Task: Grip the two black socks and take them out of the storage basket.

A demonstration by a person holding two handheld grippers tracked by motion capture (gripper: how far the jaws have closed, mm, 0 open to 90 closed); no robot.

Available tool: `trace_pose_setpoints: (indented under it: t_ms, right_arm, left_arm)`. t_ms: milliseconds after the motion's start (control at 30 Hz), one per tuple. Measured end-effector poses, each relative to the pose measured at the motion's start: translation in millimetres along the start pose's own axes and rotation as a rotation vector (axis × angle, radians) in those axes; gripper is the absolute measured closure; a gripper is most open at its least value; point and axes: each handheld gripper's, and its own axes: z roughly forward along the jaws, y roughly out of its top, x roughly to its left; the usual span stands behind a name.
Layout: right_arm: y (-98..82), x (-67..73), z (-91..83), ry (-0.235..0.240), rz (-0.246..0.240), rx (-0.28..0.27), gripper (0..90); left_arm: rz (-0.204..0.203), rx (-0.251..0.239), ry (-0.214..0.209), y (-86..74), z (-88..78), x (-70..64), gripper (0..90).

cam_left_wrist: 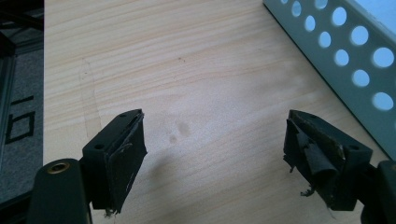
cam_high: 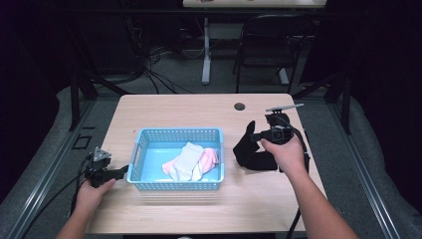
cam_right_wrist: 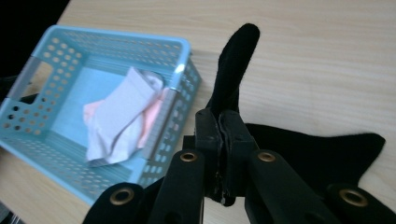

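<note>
The right gripper [cam_right_wrist: 219, 135] is clamped on a black sock [cam_right_wrist: 236, 56] just right of the blue basket [cam_high: 174, 185] — white sock [cam_high: 185, 160] and pink sock [cam_high: 209, 158] inside. The left gripper [cam_left_wrist: 215, 154] gapes wide — nothing between its jaws — beside the basket's left wall.

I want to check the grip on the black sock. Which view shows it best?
The right gripper view: the right gripper is shut on the black sock, close up. The high view shows the sock small beside the basket.
</note>
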Motion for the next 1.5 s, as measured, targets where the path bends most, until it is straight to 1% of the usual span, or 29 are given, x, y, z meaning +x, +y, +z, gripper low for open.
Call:
trace_pose_setpoints:
  t_ms: [133, 167, 200, 233, 267, 300, 333, 467, 533, 567, 600, 633, 667, 733, 767, 800, 833, 867, 933, 967, 1100, 1167, 1200, 1233, 1300, 1367, 1400, 1467, 1500]
  right_arm:
    - [-12.9, -21.1, 10.3, -0.049, 0.033, 0.017, 86.8]
    - [-16.6, -25.5, 13.0, -0.061, 0.040, 0.011, 86.8]
    - [-19.9, -30.1, 14.9, -0.066, 0.047, 0.017, 86.8]
    - [-26.3, -38.1, 18.4, -0.076, 0.060, 0.018, 86.7]
    - [-26.3, -38.1, 18.4, -0.076, 0.060, 0.018, 86.7]
    - [-29.1, -41.4, 20.1, -0.085, 0.073, 0.016, 86.7]
    - [-31.4, -45.0, 21.6, -0.097, 0.072, 0.024, 86.6]
    - [-40.7, -58.8, 28.3, -0.132, 0.091, 0.027, 85.6]
    - [-44.6, -65.1, 31.4, -0.133, 0.112, 0.022, 85.3]
    - [-47.6, -71.0, 33.6, -0.140, 0.120, 0.023, 84.8]
    - [-47.6, -71.0, 33.6, -0.140, 0.120, 0.023, 84.8]
    - [-48.8, -73.6, 34.5, -0.132, 0.131, 0.017, 84.7]
    - [-50.0, -76.7, 34.6, -0.135, 0.134, 0.024, 84.6]
    - [-52.6, -80.9, 37.1, -0.135, 0.153, 0.011, 83.8]
    - [-53.9, -84.1, 37.5, -0.138, 0.150, 0.021, 82.8]
    - [-55.2, -86.1, 38.7, -0.133, 0.161, 0.011, 81.0]
    - [-56.5, -88.4, 38.6, -0.141, 0.162, 0.013, 78.8]
    - [-57.6, -89.6, 39.5, -0.132, 0.178, -0.005, 76.7]
    - [-59.7, -92.7, 38.0, -0.127, 0.185, -0.013, 70.6]
    - [-60.3, -93.9, 37.2, -0.123, 0.185, -0.024, 67.4]
    - [-62.0, -94.6, 32.8, -0.118, 0.179, -0.055, 60.2]
    - [-62.1, -94.4, 29.5, -0.120, 0.174, -0.058, 58.7]
    - [-62.1, -93.7, 28.4, -0.123, 0.177, -0.071, 57.9]
    - [-61.8, -92.5, 25.2, -0.135, 0.164, -0.077, 56.5]
    - [-61.4, -91.0, 24.1, -0.134, 0.162, -0.084, 56.1]
    - [-60.0, -85.9, 21.4, -0.140, 0.141, -0.087, 54.7]
    - [-60.0, -85.9, 21.4, -0.140, 0.141, -0.087, 54.7]
    - [-59.3, -82.2, 20.0, -0.148, 0.120, -0.082, 54.3]
    - [-58.7, -77.6, 18.1, -0.154, 0.101, -0.080, 55.8]
  left_arm:
    - [-0.002, 0.002, 0.001, -0.2, 0.4, -0.4, 20.8]
    - [-0.001, 0.003, 0.002, -0.2, 0.5, -0.4, 20.8]
    - [-0.001, 0.003, 0.003, -0.3, 0.6, -0.4, 20.8]
    - [0.000, 0.005, 0.004, -0.3, 0.7, -0.3, 20.8]
    - [0.002, 0.007, 0.003, -0.4, 0.9, -0.2, 20.8]
    - [0.003, 0.009, 0.004, -0.5, 0.9, -0.3, 20.8]
    - [0.003, 0.010, 0.004, -0.6, 1.1, -0.3, 20.8]
    - [0.001, 0.009, 0.005, -0.9, 1.5, -0.6, 20.9]
    - [0.000, 0.011, 0.006, -1.1, 1.6, -0.5, 20.8]
    - [0.000, 0.013, 0.004, -1.2, 1.9, -0.3, 20.8]
    - [0.000, 0.013, 0.004, -1.2, 1.9, -0.3, 20.9]
    - [0.001, 0.014, 0.005, -1.3, 1.9, -0.4, 20.9]
    - [0.002, 0.014, 0.007, -1.3, 1.9, -0.4, 20.8]
    - [0.001, 0.014, 0.006, -1.4, 1.9, -0.5, 20.8]
    - [0.000, 0.014, 0.006, -1.5, 2.0, -0.4, 20.8]
    - [0.000, 0.015, 0.007, -1.6, 2.1, -0.3, 20.8]
    - [0.003, 0.019, 0.007, -1.7, 2.1, -0.1, 20.9]
    - [0.003, 0.020, 0.008, -1.8, 2.2, 0.0, 20.9]
    - [0.004, 0.021, 0.008, -1.8, 2.4, 0.1, 20.8]
    - [0.004, 0.021, 0.010, -1.9, 2.5, 0.0, 20.8]
    - [0.002, 0.019, 0.010, -2.0, 2.7, -0.4, 20.9]
    - [0.005, 0.021, 0.011, -2.0, 2.5, -0.3, 20.9]
    - [0.005, 0.022, 0.011, -1.9, 2.4, -0.2, 20.8]
    - [0.006, 0.021, 0.010, -1.9, 2.3, -0.1, 20.8]
    - [0.005, 0.021, 0.010, -1.9, 2.3, -0.1, 20.8]
    - [0.005, 0.020, 0.009, -1.9, 2.2, 0.0, 20.8]
    - [0.005, 0.021, 0.009, -1.9, 2.1, 0.0, 20.8]
    - [0.004, 0.019, 0.009, -1.9, 2.0, 0.0, 20.8]
    - [0.003, 0.020, 0.009, -1.9, 1.8, 0.2, 20.9]
